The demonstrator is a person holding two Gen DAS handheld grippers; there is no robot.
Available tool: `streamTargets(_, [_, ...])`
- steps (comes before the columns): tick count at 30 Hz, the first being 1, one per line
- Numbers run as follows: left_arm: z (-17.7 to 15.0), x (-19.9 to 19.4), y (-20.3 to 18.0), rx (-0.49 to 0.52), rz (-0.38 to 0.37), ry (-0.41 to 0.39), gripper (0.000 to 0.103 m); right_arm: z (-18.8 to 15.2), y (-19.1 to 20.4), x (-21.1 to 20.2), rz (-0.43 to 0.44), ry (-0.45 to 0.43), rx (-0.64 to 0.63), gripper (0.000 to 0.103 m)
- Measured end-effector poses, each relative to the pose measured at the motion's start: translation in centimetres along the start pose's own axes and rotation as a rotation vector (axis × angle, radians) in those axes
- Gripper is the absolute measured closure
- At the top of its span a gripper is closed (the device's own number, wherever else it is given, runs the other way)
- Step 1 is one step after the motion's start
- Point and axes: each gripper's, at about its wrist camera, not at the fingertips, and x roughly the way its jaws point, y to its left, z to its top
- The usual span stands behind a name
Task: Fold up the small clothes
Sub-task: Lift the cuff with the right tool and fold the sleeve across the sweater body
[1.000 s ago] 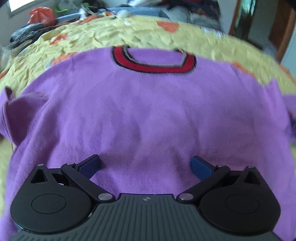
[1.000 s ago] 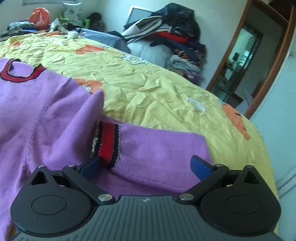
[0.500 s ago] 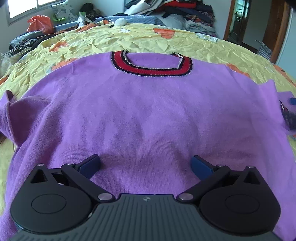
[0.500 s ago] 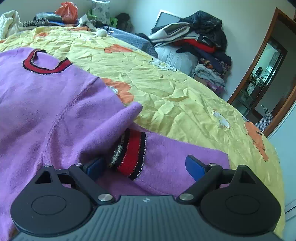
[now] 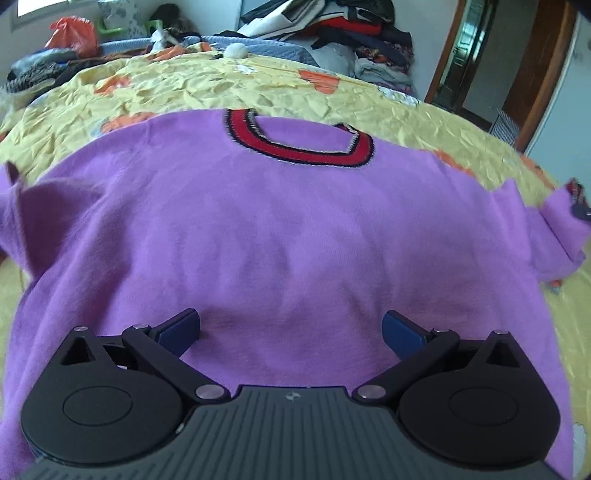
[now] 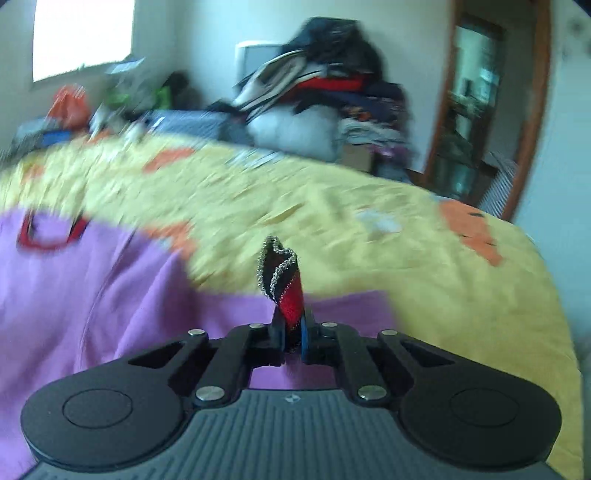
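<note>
Right gripper first: its two blue pads are clamped tight on the red-and-black striped cuff, which pokes up crumpled just past the fingertips. Beyond and below the pinch, the purple sleeve trails off under the fingers, and the yellow bedspread stretches ahead of them. Off to the left of the fingers lies the body of the purple sweater, its red neckband a blur.

Over to the left gripper: fingers spread wide, nothing between the pads, hovering over the lower middle of the sweater, which lies flat across the bed. Straight ahead of the fingers sits the red collar. Far out to their right, the sleeve is lifted off the bedspread. Past the bed, a heap of clothes against the wall.
</note>
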Motion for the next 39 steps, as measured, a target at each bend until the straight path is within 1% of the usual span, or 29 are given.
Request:
streamTargets(2, [-0.1, -0.9, 1.0, -0.003, 0.008, -0.011, 0.0, 1.2, -2.1, -1.5, -0.007, -0.014, 0.055, 0.096])
streamTargets(4, [-0.3, -2.0, 2.0, 0.005, 0.023, -0.022, 0.0, 2.9, -3.4, -3.3, 0.006, -0.04, 0.104, 0.096])
streamTargets(6, [-0.5, -3.3, 3.3, 0.015, 0.05, -0.037, 0.0, 4.7, -3.3, -5.2, 0.033, -0.073, 0.131, 0.096])
streamTargets(8, [-0.8, -4.6, 4.8, 0.025, 0.085, -0.056, 0.0, 6.5, -2.3, -7.2, 0.07, -0.11, 0.148, 0.096])
streamTargets(12, [-1.4, -7.4, 8.3, 0.042, 0.161, -0.082, 0.0, 10.5, 1.2, -10.9, 0.175, -0.196, 0.175, 0.096])
streamTargets(14, [-1.7, -8.8, 10.0, 0.036, 0.186, -0.102, 0.0, 12.4, 3.6, -12.3, 0.236, -0.229, 0.182, 0.096])
streamTargets(17, [-2.1, -10.5, 12.2, 0.014, 0.199, -0.117, 0.0, 14.2, 7.6, -13.0, 0.316, -0.245, 0.183, 0.096])
streamTargets(20, [-2.8, -11.9, 14.2, -0.015, 0.212, -0.132, 0.0, 15.0, 12.7, -12.7, 0.393, -0.253, 0.17, 0.096])
streamTargets(23, [-3.4, -12.7, 15.7, -0.037, 0.231, -0.13, 0.0, 14.5, 18.1, -11.6, 0.453, -0.25, 0.167, 0.096])
streamTargets(26, [-4.0, -13.2, 16.6, -0.053, 0.234, -0.121, 0.0, 13.3, 23.6, -8.5, 0.517, -0.185, 0.189, 0.096])
streamTargets(28, [-4.3, -13.4, 16.9, -0.05, 0.244, -0.12, 0.0, 12.1, 28.0, -6.2, 0.492, -0.158, 0.139, 0.096])
streamTargets(32, [-4.9, -13.7, 17.1, -0.046, 0.269, -0.116, 0.0, 9.3, 34.2, -1.7, 0.473, -0.071, 0.114, 0.096])
streamTargets(34, [-5.0, -13.6, 17.2, -0.047, 0.283, -0.11, 0.0, 7.8, 36.5, 0.4, 0.464, -0.036, 0.095, 0.096])
streamTargets(36, [-5.0, -13.5, 17.2, -0.047, 0.297, -0.105, 0.0, 6.4, 38.6, 1.7, 0.435, -0.017, 0.056, 0.096])
streamTargets(39, [-4.8, -13.0, 17.0, -0.05, 0.295, -0.095, 0.0, 4.1, 41.1, 4.1, 0.455, 0.059, 0.028, 0.096])
